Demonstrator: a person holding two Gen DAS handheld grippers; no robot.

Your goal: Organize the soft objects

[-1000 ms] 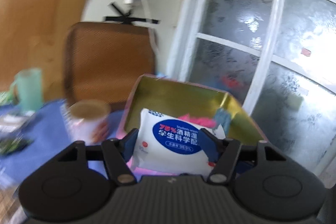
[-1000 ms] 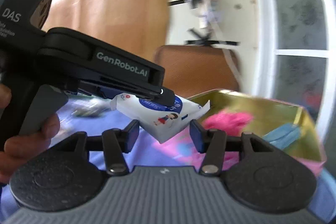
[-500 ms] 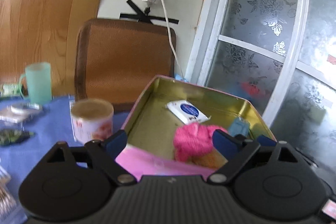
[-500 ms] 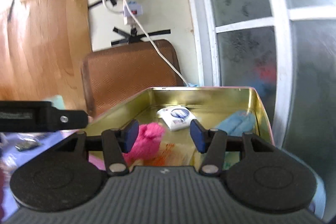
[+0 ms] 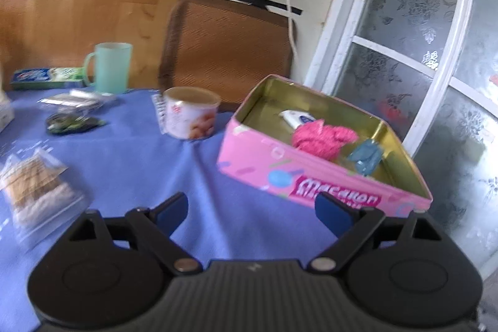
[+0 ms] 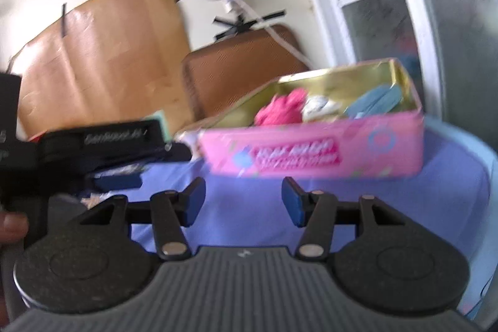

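The left gripper (image 5: 250,209) hangs over the blue-clothed surface (image 5: 130,157), its blue pads spread wide with nothing between them; its jaws have just been opening. The right gripper (image 6: 242,199) is also parted, less widely, and it too holds nothing.

Beyond the left gripper, toward the right, sits the pink tin (image 5: 280,173), its lid off and its gold inside showing. It stands on the surface near the right edge, close to a white-framed frosted glass door (image 5: 414,58). Inside the tin lie three soft things: a white wipes packet (image 5: 294,116) with a blue label toward the far wall, a pink knitted bundle (image 5: 320,139) in the middle, just near of the packet, and a blue cloth piece (image 5: 365,157) to the right of the bundle. The right wrist view is blurred, but it shows the same tin (image 6: 311,151) with the same three things in it, and the left gripper's black body at the left.

Left of the tin stands a round white tub (image 5: 190,117) with a printed side. Farther left and far are a pale green mug (image 5: 110,72) and a flat green and blue packet (image 5: 46,78). Near the left edge lies a clear bag of biscuits (image 5: 34,195). A brown chair back (image 5: 224,49) stands behind the surface.
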